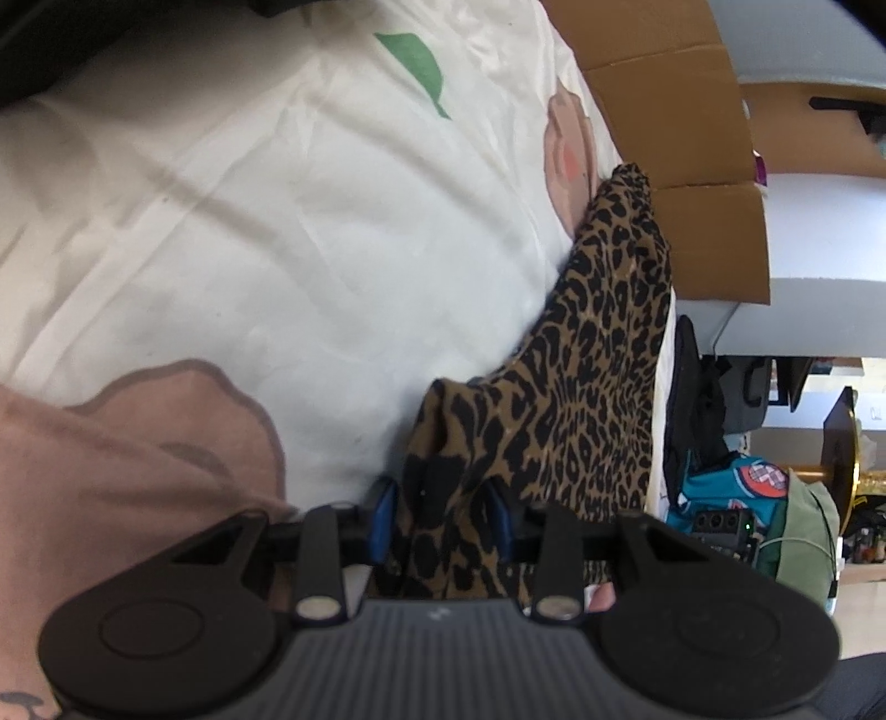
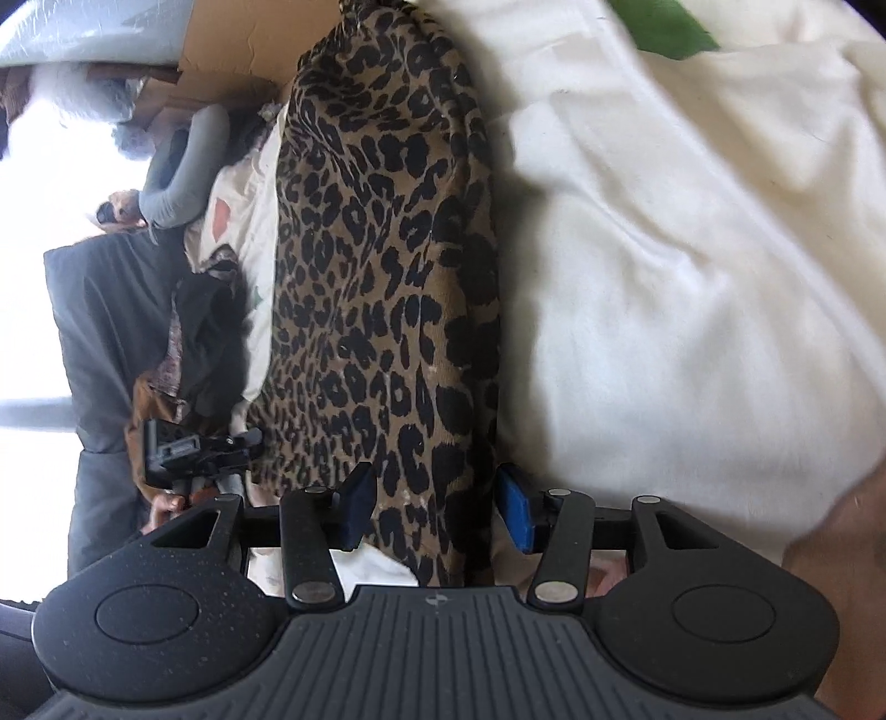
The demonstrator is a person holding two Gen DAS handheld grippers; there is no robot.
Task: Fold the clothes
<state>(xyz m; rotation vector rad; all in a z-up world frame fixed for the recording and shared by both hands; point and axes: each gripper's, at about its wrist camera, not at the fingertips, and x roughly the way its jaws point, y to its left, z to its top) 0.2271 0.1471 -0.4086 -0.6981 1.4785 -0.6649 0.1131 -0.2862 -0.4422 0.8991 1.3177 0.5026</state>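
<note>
Between the blue pads of the left gripper [image 1: 443,512] a bunched end of the leopard-print garment [image 1: 598,354] rises, the fabric pressed on both sides by the pads, so these tongs are clenched on the cloth. From there the garment runs away from the camera as a long narrow band, lying along the edge of a white bedsheet [image 1: 277,232] that carries a green patch [image 1: 415,61] and pinkish-brown printed shapes [image 1: 138,471]. Beyond the far edge of the sheet stand brown cardboard boxes [image 1: 692,138], and lower down beside the bed sits a teal bag [image 1: 731,498] among dark clutter. On the other side, the right gripper [image 2: 437,509] has its blue pads standing on either side of the garment's opposite end; the cloth fills most of the gap, touching the left pad, while the right pad shows a thin gap beside the fabric, so I cannot tell whether this one truly grips or merely straddles the cloth. In this view the leopard-print garment [image 2: 382,249] stretches straight ahead, folded lengthwise into a strip on the white bedsheet [image 2: 692,277], with its far tip near a cardboard box [image 2: 238,50]. To the left of the strip lie dark clothes [image 2: 127,310] and a small black device [image 2: 183,448], partly blurred.
</note>
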